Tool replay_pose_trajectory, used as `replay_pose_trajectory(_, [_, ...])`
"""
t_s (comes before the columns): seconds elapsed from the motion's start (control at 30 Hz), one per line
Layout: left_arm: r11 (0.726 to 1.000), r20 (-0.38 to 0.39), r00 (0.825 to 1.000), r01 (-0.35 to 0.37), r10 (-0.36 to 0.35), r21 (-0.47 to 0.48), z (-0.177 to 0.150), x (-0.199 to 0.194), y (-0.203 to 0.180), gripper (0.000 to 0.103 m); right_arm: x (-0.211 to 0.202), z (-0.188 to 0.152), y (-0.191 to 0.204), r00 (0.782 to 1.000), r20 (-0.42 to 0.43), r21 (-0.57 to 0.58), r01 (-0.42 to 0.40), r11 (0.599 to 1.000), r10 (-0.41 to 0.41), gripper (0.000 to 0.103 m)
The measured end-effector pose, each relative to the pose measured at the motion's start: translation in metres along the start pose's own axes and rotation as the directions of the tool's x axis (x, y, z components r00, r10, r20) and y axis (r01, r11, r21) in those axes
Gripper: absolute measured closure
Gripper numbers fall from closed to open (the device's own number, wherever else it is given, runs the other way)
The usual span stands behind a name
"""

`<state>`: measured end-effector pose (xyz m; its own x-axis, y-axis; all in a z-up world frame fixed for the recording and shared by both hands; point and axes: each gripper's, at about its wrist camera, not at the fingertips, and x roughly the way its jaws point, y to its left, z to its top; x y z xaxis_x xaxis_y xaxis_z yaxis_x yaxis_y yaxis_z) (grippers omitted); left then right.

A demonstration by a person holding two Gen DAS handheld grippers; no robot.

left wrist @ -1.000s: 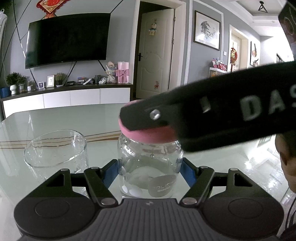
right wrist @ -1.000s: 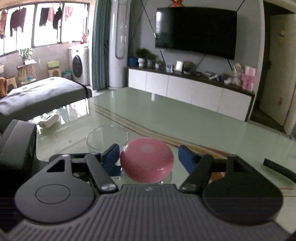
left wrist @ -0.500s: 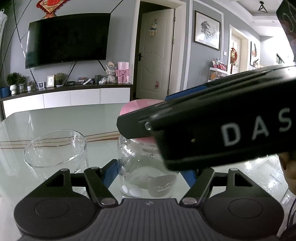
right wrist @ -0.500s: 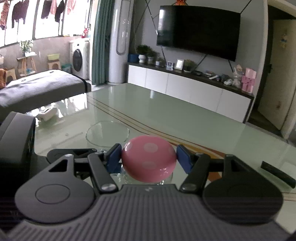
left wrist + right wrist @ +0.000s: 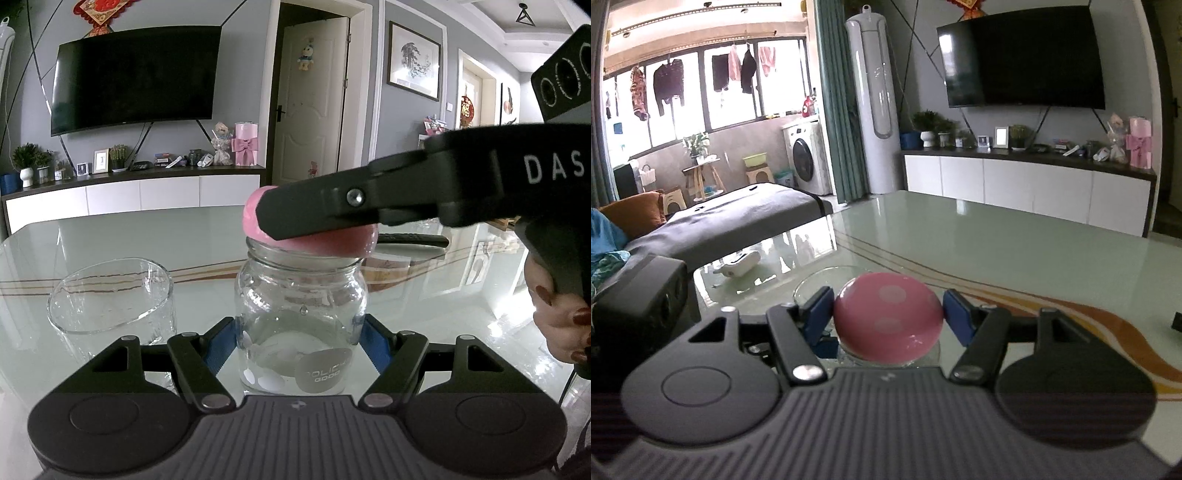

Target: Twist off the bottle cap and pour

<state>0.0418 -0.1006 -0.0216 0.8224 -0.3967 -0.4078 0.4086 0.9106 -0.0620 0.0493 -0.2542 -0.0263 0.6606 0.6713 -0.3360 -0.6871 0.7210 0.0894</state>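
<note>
Left gripper point(image 5: 301, 341) is clamped on the glass bottle point(image 5: 301, 314), blue pads pressed against both sides of its lower body. The bottle stands upright on the glass table point(image 5: 129, 236) right in front of my left camera, nearly empty as far as I can see, with a grey label low on the front.

Right gripper point(image 5: 888, 319) is pinching the pink cap point(image 5: 888, 321), blue pads on either side of the dome. In the left view its black finger point(image 5: 332, 214) lies across the cap point(image 5: 255, 218) from the right. The cap sits slightly tilted on the bottle mouth; I can't tell whether the thread is free.

An empty glass cup point(image 5: 110, 299) stands just left of the bottle, apart from it. A hand point(image 5: 561, 325) holds the right gripper's handle at the right edge.
</note>
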Motion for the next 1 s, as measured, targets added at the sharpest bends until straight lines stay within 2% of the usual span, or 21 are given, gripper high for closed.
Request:
replay_pose_trajectory(0.67, [1.0, -0.001, 1.0, 0.004, -0.004, -0.008, 0.0, -0.001, 0.005, 0.027, 0.001, 0.01, 0.013, 0.999, -0.007, -0.08, 0.044, 0.996, -0.044, 0.038])
replay_pose_trajectory(0.8, [1.0, 0.021, 1.0, -0.001, 0.001, -0.012, 0.001, -0.004, 0.007, 0.01, 0.002, 0.013, 0.015, 0.997, -0.019, -0.095, 0.074, 0.993, -0.076, 0.038])
replay_pose_trajectory(0.87, [1.0, 0.031, 1.0, -0.003, 0.003, -0.004, 0.0, -0.006, 0.006, 0.005, 0.002, 0.014, 0.017, 0.995, -0.023, -0.101, 0.09, 0.991, -0.093, 0.038])
replay_pose_trajectory(1.0, [1.0, 0.023, 1.0, -0.01, 0.01, 0.023, -0.001, -0.007, 0.002, 0.005, 0.002, 0.016, 0.023, 0.991, -0.033, -0.131, 0.126, 0.983, -0.131, 0.038])
